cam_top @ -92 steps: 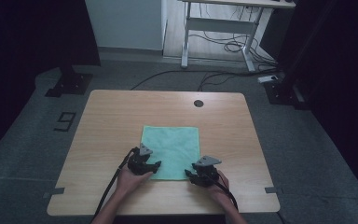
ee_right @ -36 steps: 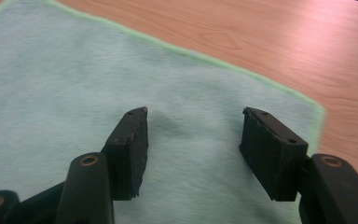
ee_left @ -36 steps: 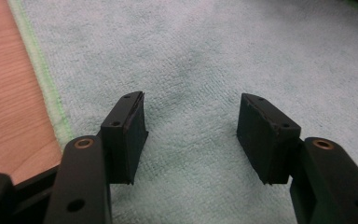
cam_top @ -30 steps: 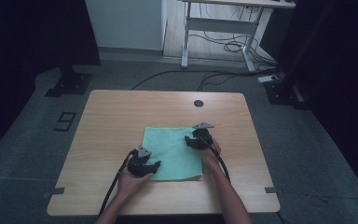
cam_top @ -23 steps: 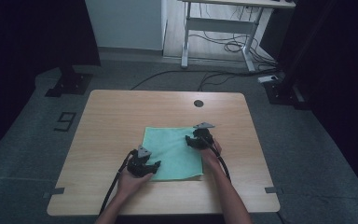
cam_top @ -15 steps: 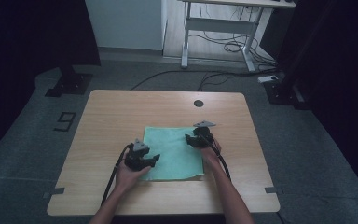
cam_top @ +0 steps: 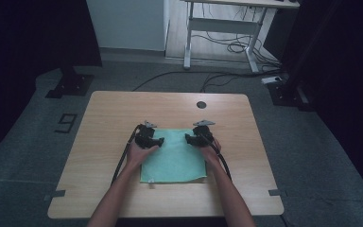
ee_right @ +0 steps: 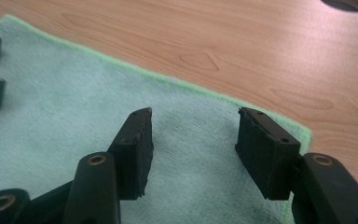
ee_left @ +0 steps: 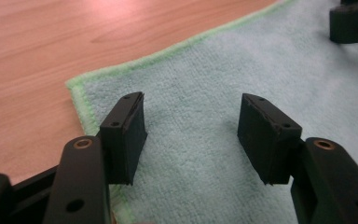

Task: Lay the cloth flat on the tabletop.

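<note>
A light green cloth (cam_top: 172, 158) lies flat on the wooden table (cam_top: 118, 113), closer to its near edge. My left gripper (cam_top: 159, 141) stands open over the cloth's far left corner; in the left gripper view its jaws (ee_left: 191, 123) straddle bare cloth (ee_left: 205, 65) just inside the green hem. My right gripper (cam_top: 189, 138) stands open over the far right corner, and its jaws (ee_right: 193, 137) hover above the cloth (ee_right: 51, 107) near the hem. Nothing is pinched by either one. Each gripper view also catches the other gripper's jaw tips at its upper edge.
A round dark hole (cam_top: 201, 104) sits in the table near its far edge. A small tag (cam_top: 152, 183) pokes out at the cloth's near edge. Bare wood runs left, right and beyond the cloth. Cables and desk legs (cam_top: 220, 45) lie on the floor behind.
My left gripper has moved away from the person, from the cloth's near left corner to its far left corner. The right gripper, which went to the far right corner earlier, has stayed there.
</note>
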Action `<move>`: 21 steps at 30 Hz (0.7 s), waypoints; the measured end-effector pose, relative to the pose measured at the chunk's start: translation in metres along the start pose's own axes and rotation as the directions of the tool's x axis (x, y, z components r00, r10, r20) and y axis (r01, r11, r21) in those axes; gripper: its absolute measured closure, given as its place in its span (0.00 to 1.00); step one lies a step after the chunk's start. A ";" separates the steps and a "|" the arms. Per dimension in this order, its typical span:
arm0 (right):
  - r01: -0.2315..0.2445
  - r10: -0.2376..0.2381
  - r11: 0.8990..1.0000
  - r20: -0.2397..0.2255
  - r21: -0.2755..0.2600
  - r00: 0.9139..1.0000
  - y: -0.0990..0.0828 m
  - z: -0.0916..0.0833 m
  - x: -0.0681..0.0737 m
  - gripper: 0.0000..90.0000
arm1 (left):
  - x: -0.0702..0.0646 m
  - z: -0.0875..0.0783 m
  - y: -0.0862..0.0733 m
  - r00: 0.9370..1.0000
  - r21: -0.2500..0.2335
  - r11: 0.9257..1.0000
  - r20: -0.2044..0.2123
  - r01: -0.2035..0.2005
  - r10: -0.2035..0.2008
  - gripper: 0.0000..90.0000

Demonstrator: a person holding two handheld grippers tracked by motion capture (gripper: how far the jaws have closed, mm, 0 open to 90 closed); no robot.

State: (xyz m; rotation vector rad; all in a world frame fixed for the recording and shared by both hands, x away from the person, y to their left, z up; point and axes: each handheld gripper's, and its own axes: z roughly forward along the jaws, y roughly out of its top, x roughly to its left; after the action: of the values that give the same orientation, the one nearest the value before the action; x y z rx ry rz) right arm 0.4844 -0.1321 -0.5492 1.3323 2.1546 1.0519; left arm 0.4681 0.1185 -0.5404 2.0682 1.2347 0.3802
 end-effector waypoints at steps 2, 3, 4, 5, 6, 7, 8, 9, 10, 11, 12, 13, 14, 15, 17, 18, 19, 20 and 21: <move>-0.005 0.005 1.000 0.003 -0.004 1.000 -0.001 0.001 -0.002 0.51 | 0.000 0.000 0.000 1.000 0.002 1.000 -0.009 -0.022 0.022 0.48; -0.003 0.003 1.000 0.011 -0.002 1.000 -0.001 0.001 -0.003 0.51 | 0.000 0.000 -0.001 0.999 0.003 1.000 -0.013 -0.030 0.030 0.48; 0.005 -0.005 1.000 0.022 -0.003 1.000 -0.001 0.001 -0.004 0.52 | 0.000 0.000 -0.002 0.999 0.000 0.999 -0.014 -0.034 0.034 0.49; -0.006 0.006 1.000 0.028 -0.002 1.000 -0.001 0.001 -0.006 0.52 | 0.002 -0.001 -0.002 0.999 -0.005 0.999 -0.009 -0.031 0.031 0.50; -0.012 0.012 1.000 0.035 -0.003 0.999 -0.002 0.000 -0.008 0.53 | 0.004 -0.001 -0.003 1.000 -0.009 1.000 -0.007 -0.024 0.024 0.52; -0.017 0.017 1.000 0.037 -0.005 0.999 -0.002 0.000 -0.009 0.54 | 0.005 -0.002 -0.004 1.000 -0.014 1.000 0.003 -0.019 0.019 0.54; -0.021 0.021 1.000 0.036 -0.006 0.999 -0.003 -0.001 -0.010 0.54 | 0.007 -0.002 -0.004 1.000 -0.020 1.000 0.011 -0.015 0.015 0.54; -0.017 0.018 1.000 0.037 -0.005 0.999 -0.003 -0.001 -0.010 0.53 | 0.008 -0.003 -0.004 1.000 -0.019 1.000 0.015 -0.010 0.010 0.55; -0.008 0.008 1.000 0.043 -0.003 0.999 -0.003 0.000 -0.009 0.53 | 0.007 -0.003 -0.004 1.000 -0.016 1.000 0.007 -0.014 0.014 0.55; -0.005 0.005 1.000 0.046 -0.003 0.999 -0.003 0.000 -0.009 0.53 | 0.007 -0.003 -0.004 1.000 -0.013 1.000 -0.003 -0.019 0.019 0.55; -0.008 0.008 1.000 0.046 -0.006 0.999 -0.003 0.000 -0.008 0.53 | 0.007 -0.003 -0.005 1.000 -0.011 1.000 -0.011 -0.024 0.024 0.54; -0.010 0.010 1.000 0.046 -0.008 0.999 -0.003 0.000 -0.009 0.53 | 0.007 -0.003 -0.005 1.000 -0.012 1.000 -0.012 -0.024 0.024 0.54; -0.011 0.012 1.000 0.042 -0.010 0.999 -0.003 0.000 -0.009 0.53 | 0.008 -0.004 -0.005 1.000 -0.017 1.000 -0.009 -0.014 0.014 0.54; -0.015 0.016 1.000 0.036 -0.009 0.999 -0.003 0.000 -0.010 0.52 | 0.008 -0.004 -0.006 1.000 -0.020 1.000 -0.009 -0.009 0.009 0.54; -0.018 0.018 1.000 0.040 -0.003 0.999 -0.002 -0.001 -0.009 0.48 | 0.007 -0.004 -0.006 1.000 -0.020 1.000 -0.010 -0.008 0.008 0.53; -0.014 0.014 1.000 0.049 0.007 0.999 -0.002 -0.003 -0.007 0.49 | 0.007 -0.004 -0.006 1.000 -0.018 1.000 -0.010 -0.011 0.011 0.52; -0.016 0.016 1.000 0.046 0.015 0.999 -0.002 -0.005 -0.005 0.49 | 0.006 -0.003 -0.005 1.000 -0.017 1.000 -0.010 -0.014 0.013 0.51; -0.020 0.019 1.000 0.029 0.018 0.999 -0.001 -0.010 -0.001 0.49 | 0.005 -0.003 -0.005 1.000 -0.013 1.000 -0.010 -0.011 0.011 0.49; -0.020 0.020 1.000 0.019 -0.006 1.000 -0.001 -0.017 0.003 0.50 | 0.005 -0.003 -0.004 1.000 -0.009 1.000 -0.011 -0.007 0.007 0.49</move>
State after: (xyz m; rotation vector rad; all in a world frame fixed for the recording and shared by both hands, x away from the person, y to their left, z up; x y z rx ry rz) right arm 0.4713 -0.1367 -0.5389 1.3587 2.1278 1.0481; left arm 0.4658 0.1251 -0.5415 2.0660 1.2299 0.3996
